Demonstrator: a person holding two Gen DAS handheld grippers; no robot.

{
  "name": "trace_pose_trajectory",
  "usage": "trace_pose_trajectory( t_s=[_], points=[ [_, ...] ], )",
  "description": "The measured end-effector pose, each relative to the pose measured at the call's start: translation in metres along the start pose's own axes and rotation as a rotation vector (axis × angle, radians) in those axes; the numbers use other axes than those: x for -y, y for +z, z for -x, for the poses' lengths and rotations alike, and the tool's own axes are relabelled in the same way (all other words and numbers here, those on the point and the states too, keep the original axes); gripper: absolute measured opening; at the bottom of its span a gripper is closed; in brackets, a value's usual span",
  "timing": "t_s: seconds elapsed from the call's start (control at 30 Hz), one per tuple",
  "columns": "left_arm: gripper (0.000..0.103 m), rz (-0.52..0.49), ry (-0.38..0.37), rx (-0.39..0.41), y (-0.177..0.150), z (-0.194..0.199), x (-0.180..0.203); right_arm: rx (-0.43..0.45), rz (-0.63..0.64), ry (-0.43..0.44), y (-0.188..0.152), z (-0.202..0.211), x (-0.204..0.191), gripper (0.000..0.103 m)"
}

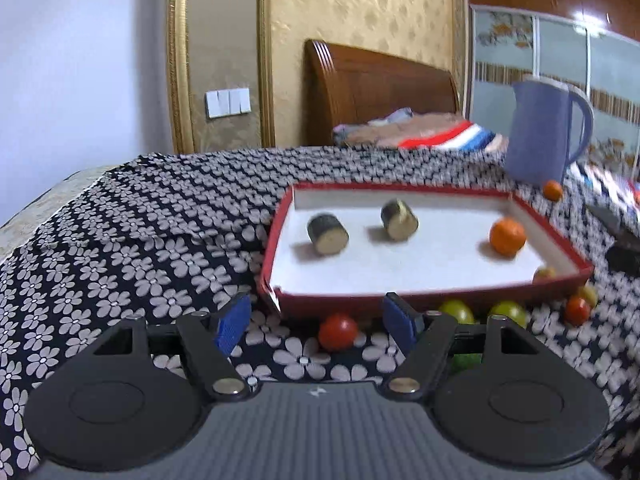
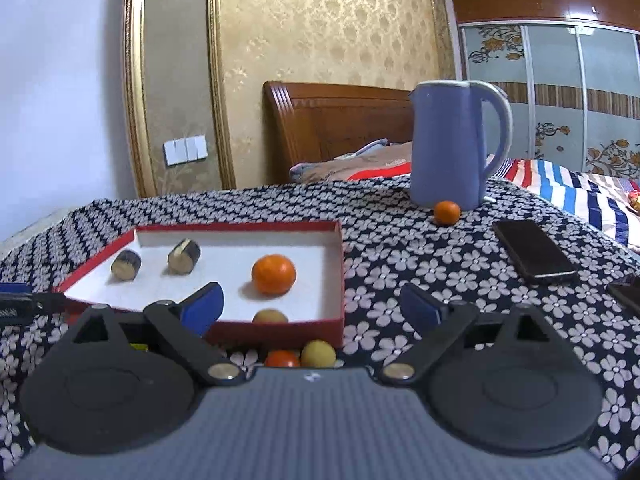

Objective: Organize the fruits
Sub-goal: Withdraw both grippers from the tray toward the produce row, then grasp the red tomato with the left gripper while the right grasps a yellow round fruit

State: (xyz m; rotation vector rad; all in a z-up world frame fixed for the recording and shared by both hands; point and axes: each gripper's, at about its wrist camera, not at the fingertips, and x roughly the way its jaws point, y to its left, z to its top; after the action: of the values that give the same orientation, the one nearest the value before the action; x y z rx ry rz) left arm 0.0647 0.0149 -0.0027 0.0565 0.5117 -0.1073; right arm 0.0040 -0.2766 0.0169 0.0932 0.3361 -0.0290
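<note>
A red tray (image 1: pixel 440 303) (image 2: pixel 280 327) with a white floor holds two dark cane stubs (image 1: pixel 328 234) (image 2: pixel 126 265), an orange (image 1: pixel 507 237) (image 2: pixel 274 274) and a small yellowish fruit (image 1: pixel 545 273) (image 2: pixel 271 316). Before its near wall lie a red tomato (image 1: pixel 338 331) (image 2: pixel 282 359), green fruits (image 1: pixel 456 311) and a yellow fruit (image 2: pixel 318 354). My left gripper (image 1: pixel 318 322) is open, empty, just short of the tomato. My right gripper (image 2: pixel 312 310) is open and empty at the tray's near right corner. A small orange (image 2: pixel 447 213) (image 1: pixel 553 190) sits by the kettle.
A blue kettle (image 2: pixel 452 144) (image 1: pixel 540 136) stands at the back of the flowered cloth (image 1: pixel 140 240) (image 2: pixel 420 264). A black phone (image 2: pixel 534 251) lies at the right, with another dark item (image 2: pixel 626 296) at the edge. A bed lies behind.
</note>
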Motion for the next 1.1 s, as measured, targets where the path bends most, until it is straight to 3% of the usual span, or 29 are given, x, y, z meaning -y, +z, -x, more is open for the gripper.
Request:
trace_pose_trajectory(
  t_s=[0.17,0.3,0.43,0.53,0.6,0.7,0.83,0.93,1.1],
  points=[
    [0.072,-0.043,-0.032,-0.049,-0.002,-0.016,0.006,-0.034,0.027,0.001,-0.007,-0.009,-0.004,0.097],
    [0.072,-0.071,0.010,-0.076,-0.004,-0.026,0.013,-0.031,0.042,0.001,-0.010,-0.007,-0.006,0.098],
    [0.072,-0.059,-0.004,-0.119,-0.004,-0.037,0.013,-0.022,0.050,-0.001,-0.011,-0.005,-0.007,0.100],
    [0.060,-0.052,-0.004,-0.139,-0.005,-0.044,0.013,-0.021,0.066,-0.015,-0.012,-0.005,-0.010,0.100],
    [0.059,-0.036,-0.025,-0.153,-0.005,-0.047,0.011,-0.024,0.082,-0.040,-0.013,-0.006,-0.012,0.101],
    [0.051,-0.027,-0.039,-0.155,-0.005,-0.049,0.010,-0.022,0.091,-0.044,-0.013,-0.005,-0.011,0.101],
    [0.033,-0.015,-0.048,-0.146,-0.006,-0.049,0.010,-0.025,0.073,-0.033,-0.014,-0.003,-0.009,0.101],
    [0.026,0.004,-0.057,-0.141,-0.006,-0.049,0.007,-0.024,0.074,-0.033,-0.014,-0.003,-0.008,0.101],
    [0.025,0.009,-0.062,-0.144,-0.006,-0.046,0.006,-0.025,0.081,-0.030,-0.014,-0.002,-0.008,0.101]
  ],
)
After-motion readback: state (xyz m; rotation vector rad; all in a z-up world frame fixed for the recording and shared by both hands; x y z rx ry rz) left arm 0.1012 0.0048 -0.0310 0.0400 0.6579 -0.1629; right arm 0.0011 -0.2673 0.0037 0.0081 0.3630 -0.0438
